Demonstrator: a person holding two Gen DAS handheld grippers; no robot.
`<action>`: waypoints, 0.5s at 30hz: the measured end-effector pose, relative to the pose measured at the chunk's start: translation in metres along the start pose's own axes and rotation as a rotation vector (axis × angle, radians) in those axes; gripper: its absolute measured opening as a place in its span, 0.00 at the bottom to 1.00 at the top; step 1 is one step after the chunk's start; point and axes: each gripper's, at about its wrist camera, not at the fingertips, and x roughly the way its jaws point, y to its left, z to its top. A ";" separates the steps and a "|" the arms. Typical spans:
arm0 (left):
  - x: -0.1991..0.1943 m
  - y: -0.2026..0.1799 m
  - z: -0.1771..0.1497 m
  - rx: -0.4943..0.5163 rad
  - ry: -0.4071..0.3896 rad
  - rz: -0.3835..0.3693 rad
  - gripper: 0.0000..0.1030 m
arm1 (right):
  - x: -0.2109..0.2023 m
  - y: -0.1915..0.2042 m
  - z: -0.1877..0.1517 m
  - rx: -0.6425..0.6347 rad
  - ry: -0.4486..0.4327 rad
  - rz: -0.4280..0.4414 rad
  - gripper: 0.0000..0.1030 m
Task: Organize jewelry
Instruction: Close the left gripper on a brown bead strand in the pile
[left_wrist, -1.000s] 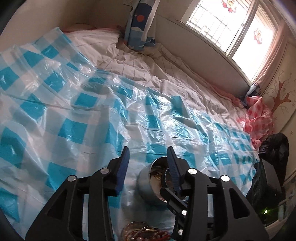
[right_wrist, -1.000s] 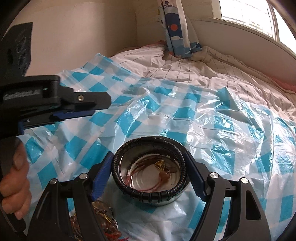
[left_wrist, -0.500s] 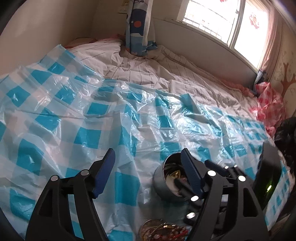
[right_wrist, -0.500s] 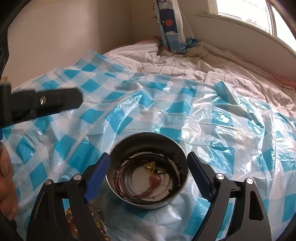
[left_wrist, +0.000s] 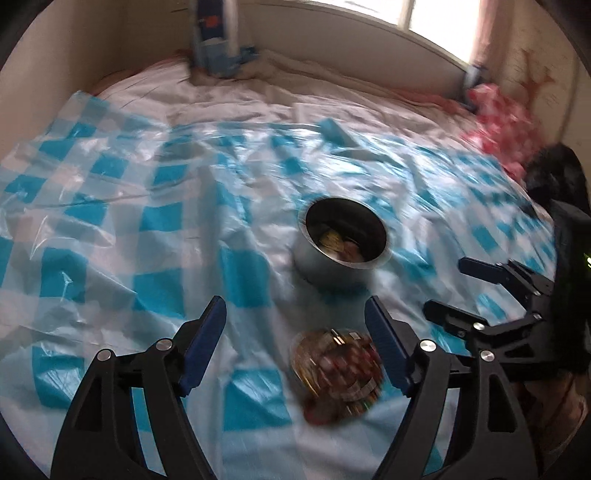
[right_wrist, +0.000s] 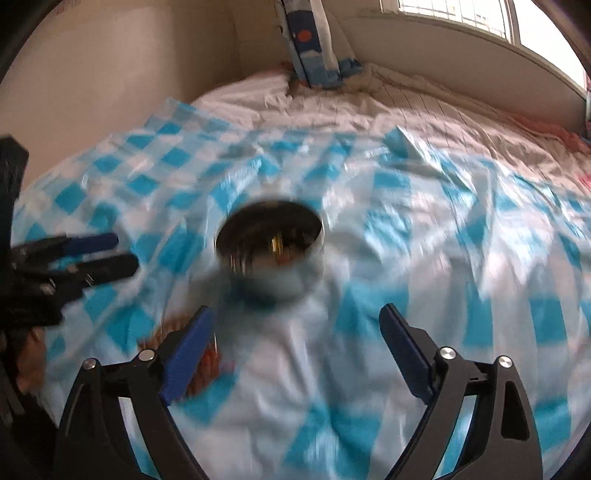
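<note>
A round metal tin (left_wrist: 341, 240) stands on the blue-and-white checked plastic sheet (left_wrist: 155, 229) and holds gold and reddish jewelry. It also shows blurred in the right wrist view (right_wrist: 271, 251). A clear dish of mixed beads and jewelry (left_wrist: 338, 369) lies nearer, between my left fingers. My left gripper (left_wrist: 295, 343) is open and empty above that dish. My right gripper (right_wrist: 295, 354) is open and empty, back from the tin; the dish (right_wrist: 184, 347) peeks out beside its left finger. Each gripper shows in the other's view, the right (left_wrist: 480, 291) and the left (right_wrist: 85, 258).
The sheet covers a bed with a white quilt (left_wrist: 295, 96). A blue patterned pillow (right_wrist: 310, 48) leans at the headboard under the window. A pink checked cloth (left_wrist: 502, 114) and a black object (left_wrist: 557, 177) lie at the right edge.
Both grippers have pulled back and up from the tin, and both views are motion-blurred. The black bracelet that lay on the tin's rim a second ago has dropped inside.
</note>
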 end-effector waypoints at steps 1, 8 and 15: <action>-0.003 -0.007 -0.004 0.030 -0.002 -0.007 0.71 | -0.003 0.000 -0.005 0.005 0.008 -0.007 0.85; -0.002 -0.046 -0.027 0.216 0.016 -0.003 0.71 | -0.019 -0.001 -0.017 0.022 -0.019 -0.038 0.88; 0.010 -0.046 -0.033 0.249 0.061 0.011 0.36 | -0.016 -0.003 -0.017 0.011 -0.018 -0.064 0.89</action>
